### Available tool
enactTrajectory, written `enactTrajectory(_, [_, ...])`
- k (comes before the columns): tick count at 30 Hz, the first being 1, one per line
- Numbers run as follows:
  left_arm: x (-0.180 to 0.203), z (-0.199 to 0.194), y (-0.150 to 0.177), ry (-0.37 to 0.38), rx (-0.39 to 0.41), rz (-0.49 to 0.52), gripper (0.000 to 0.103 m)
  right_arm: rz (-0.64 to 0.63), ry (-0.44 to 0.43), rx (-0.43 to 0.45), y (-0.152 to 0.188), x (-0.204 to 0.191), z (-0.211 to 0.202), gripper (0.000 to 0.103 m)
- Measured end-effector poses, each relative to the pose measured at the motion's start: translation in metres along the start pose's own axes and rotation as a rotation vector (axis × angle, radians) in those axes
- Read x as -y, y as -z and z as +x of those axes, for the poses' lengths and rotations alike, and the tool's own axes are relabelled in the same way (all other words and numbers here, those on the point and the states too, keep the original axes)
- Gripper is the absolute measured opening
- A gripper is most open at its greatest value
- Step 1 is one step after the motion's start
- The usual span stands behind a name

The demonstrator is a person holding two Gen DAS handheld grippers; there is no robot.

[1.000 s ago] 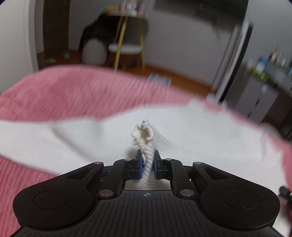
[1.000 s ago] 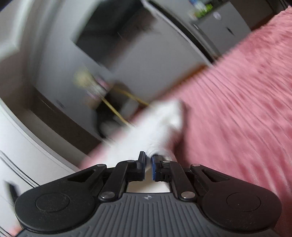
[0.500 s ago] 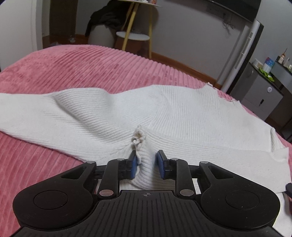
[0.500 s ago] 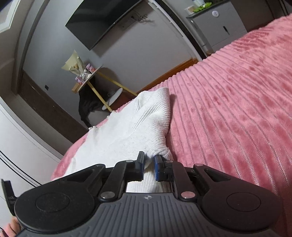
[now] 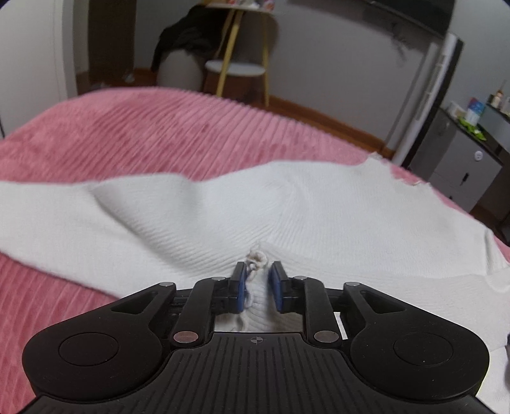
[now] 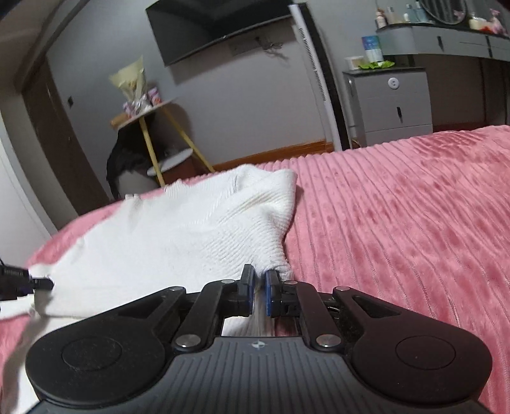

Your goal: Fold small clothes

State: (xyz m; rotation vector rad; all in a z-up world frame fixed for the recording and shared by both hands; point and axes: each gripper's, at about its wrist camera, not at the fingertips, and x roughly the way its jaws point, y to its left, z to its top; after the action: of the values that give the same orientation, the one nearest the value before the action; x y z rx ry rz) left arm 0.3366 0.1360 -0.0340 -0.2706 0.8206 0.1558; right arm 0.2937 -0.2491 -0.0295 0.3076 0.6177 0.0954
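A white ribbed knit sweater [image 5: 223,210] lies spread on the pink ribbed bedspread [image 5: 143,137]. My left gripper [image 5: 258,270] stands open over its near edge, with a bunched bit of knit [image 5: 255,258] loose between the blue pads. In the right wrist view the sweater [image 6: 178,235] lies to the left, and my right gripper [image 6: 258,275] has its pads close together on the sweater's near corner. The left gripper's tip [image 6: 38,281] shows at the far left of that view.
The pink bedspread [image 6: 398,207] stretches right of the sweater. Beyond the bed stand a yellow-legged side table [image 5: 236,60], a grey cabinet [image 6: 389,102], a wall TV [image 6: 216,28] and a dark door [image 6: 57,146].
My left gripper has opened and let the bunched knit drop onto the bed. The sweater has come down and now lies flat. My right gripper has levelled out, still gripping the corner.
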Motion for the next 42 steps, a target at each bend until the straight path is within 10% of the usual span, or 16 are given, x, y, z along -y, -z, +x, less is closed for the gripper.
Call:
enactTrajectory(6, [-0.013, -0.019, 0.006, -0.085, 0.052, -0.023, 0.081, 0.116, -0.178, 0.035, -0.008, 0.018, -0.014, 0.011])
enactTrajectory(14, [-0.091, -0.037, 0.001, -0.221, 0.084, -0.250, 0.085, 0.304, -0.374, 0.076, -0.015, 0.047, -0.025, 0.025])
enactTrajectory(32, [-0.238, -0.029, -0.010, -0.520, 0.187, -0.516, 0.089, 0.008, -0.145, -0.001, 0.007, -0.003, 0.000, 0.026])
enactTrajectory(42, [-0.309, -0.042, -0.001, -0.403, 0.370, -0.788, 0.089, -0.016, -0.134, -0.004, 0.011, -0.004, 0.006, 0.027])
